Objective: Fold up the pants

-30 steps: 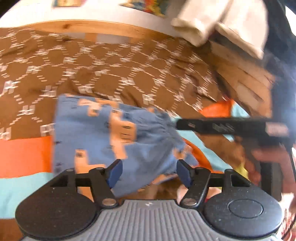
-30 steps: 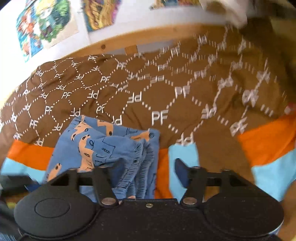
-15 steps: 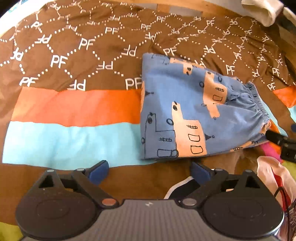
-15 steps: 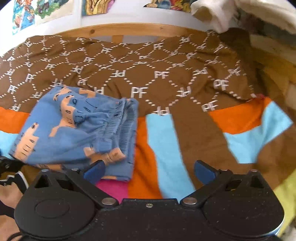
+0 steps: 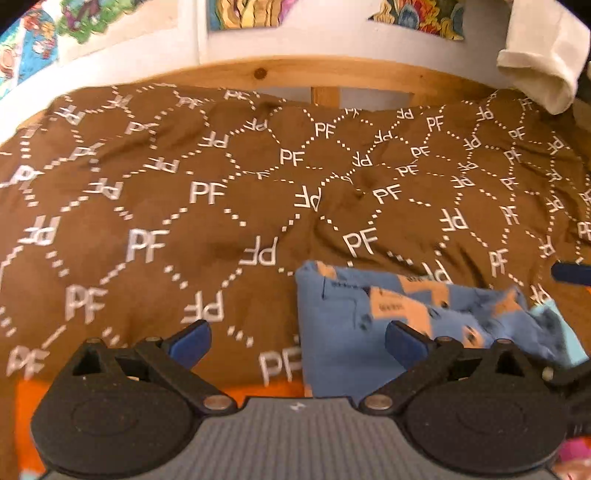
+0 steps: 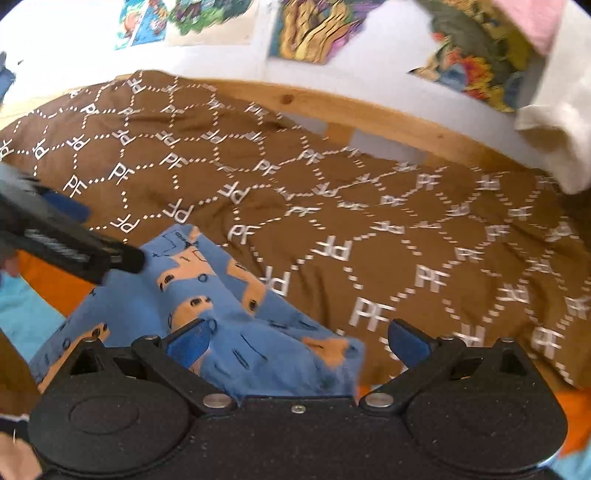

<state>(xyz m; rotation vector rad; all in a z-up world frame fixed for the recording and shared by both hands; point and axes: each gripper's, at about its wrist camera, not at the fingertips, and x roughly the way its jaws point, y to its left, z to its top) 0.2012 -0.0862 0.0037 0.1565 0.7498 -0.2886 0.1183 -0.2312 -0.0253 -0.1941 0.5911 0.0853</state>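
Observation:
The folded pants (image 5: pixel 351 332), blue with orange prints, lie flat on the brown "PF" bedspread (image 5: pixel 207 229). My left gripper (image 5: pixel 297 339) hovers over their left edge. Its jaws are opening and stand wide, with the pads pressing on nothing. In the right wrist view the pants (image 6: pixel 184 284) sit at lower left, and my right gripper (image 6: pixel 299 339) is open above their near right corner without gripping them. The other gripper's black body (image 6: pixel 74 247) reaches in from the left above the pants.
A wooden bed rail (image 5: pixel 332 74) and a white wall with colourful posters (image 6: pixel 314 29) close off the far side. A cream cloth (image 5: pixel 543 62) hangs at the upper right. Orange (image 6: pixel 51 280) and light blue patches of the spread lie at the near side.
Both grippers' jaws have spread wide and let go of the pants, which now lie folded. Both views have since swung up toward the rail and wall.

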